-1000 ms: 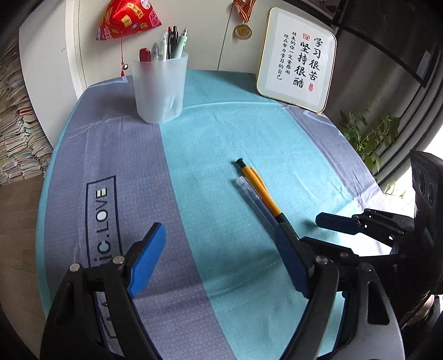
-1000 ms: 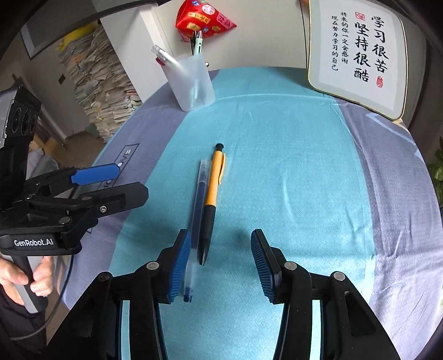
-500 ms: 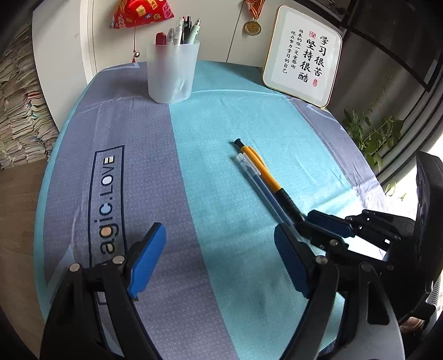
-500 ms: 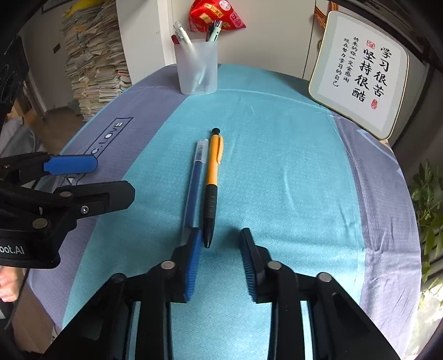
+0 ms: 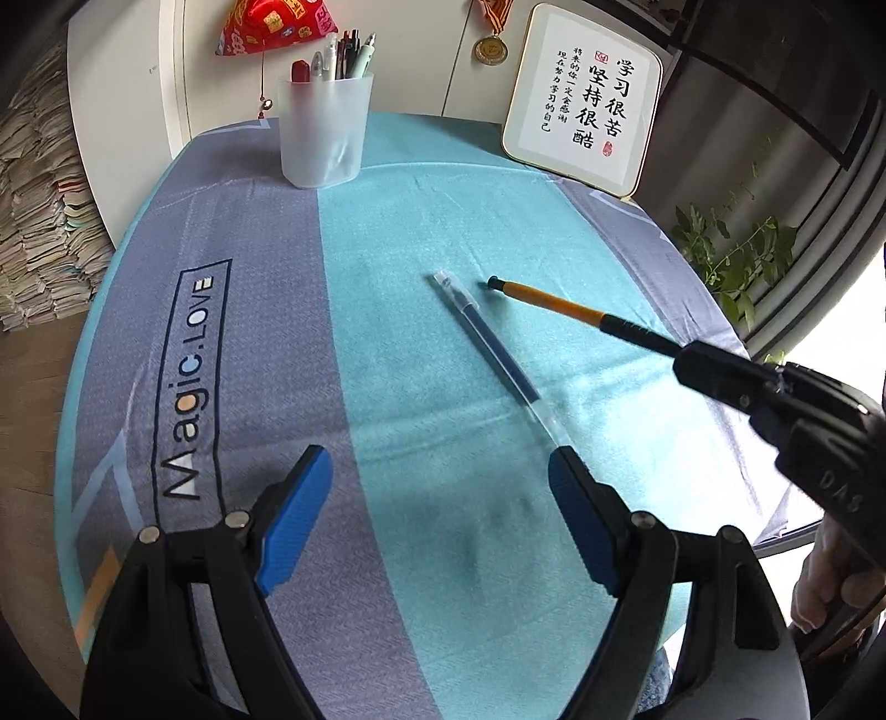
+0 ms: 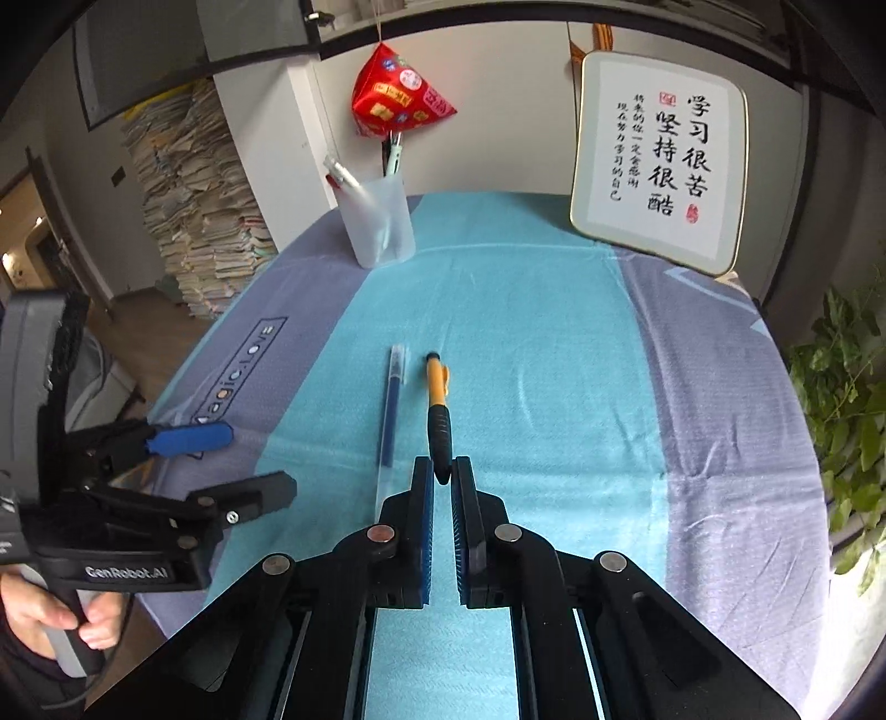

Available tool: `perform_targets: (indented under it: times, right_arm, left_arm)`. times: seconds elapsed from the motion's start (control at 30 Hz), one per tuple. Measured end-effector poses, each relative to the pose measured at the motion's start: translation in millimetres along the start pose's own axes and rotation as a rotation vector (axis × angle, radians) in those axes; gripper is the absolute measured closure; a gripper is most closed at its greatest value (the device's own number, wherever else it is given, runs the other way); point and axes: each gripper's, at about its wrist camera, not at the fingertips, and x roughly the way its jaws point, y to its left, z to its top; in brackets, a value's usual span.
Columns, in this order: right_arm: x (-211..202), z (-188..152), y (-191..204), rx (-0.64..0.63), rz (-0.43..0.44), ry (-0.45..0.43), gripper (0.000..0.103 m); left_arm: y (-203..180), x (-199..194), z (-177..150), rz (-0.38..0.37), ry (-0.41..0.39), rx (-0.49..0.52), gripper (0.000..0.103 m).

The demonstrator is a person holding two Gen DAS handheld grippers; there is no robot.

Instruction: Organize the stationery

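Landmark: one frosted pen cup (image 5: 324,133), upright at the far end of the tablecloth (image 5: 387,232), on the seam between grey and teal bands.
Cup contents: several pens, around five tops visible in the left wrist view; exact count unclear.
Loose stationery: two pieces, both on the teal band, well nearer than the cup.
Orange mechanical pencil (image 6: 437,399): one; black grip end pinched between the right gripper's pads, orange barrel pointing toward the cup; seen from the left wrist, tilted with its far tip close to the cloth.
Clear blue gel pen (image 5: 495,360): one; flat on the cloth, just left of the pencil, cap end toward the cup, not gripped.
Right gripper (image 6: 442,479): fingers drawn nearly together, clamped on the pencil's tip end.
Left gripper (image 5: 443,515): fingers spread wide, holding nothing, hovering over the near cloth; right finger just beside the gel pen's near end, well away from the cup.
Framed calligraphy plaque (image 6: 662,160): one, leaning on the wall right of the cup.
Red pyramid ornament (image 6: 398,94): one, hanging above the cup.
Medal (image 5: 490,50): one, on the wall between cup and plaque.
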Motion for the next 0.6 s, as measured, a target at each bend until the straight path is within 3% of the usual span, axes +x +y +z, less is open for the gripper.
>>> perform_targets:
  times: [0.37, 0.47, 0.53, 0.6]
  right_arm:
    - [-36, 16, -19, 0.047, 0.017, -0.086, 0.096]
    - [-36, 14, -23, 0.060, 0.024, -0.089, 0.096]
    - [-37, 13, -25, 0.067, 0.028, -0.089, 0.096]
    - [-37, 12, -27, 0.072, 0.030, -0.087, 0.096]
  left_arm:
    - [-37, 20, -10, -0.010, 0.001, -0.021, 0.024]
    - [-46, 28, -8, 0.009, -0.044, -0.023, 0.025]
    - [-51, 29, -10, 0.043, -0.075, -0.017, 0.032]
    - [-54, 30, -11, 0.073, -0.097, 0.002, 0.069]
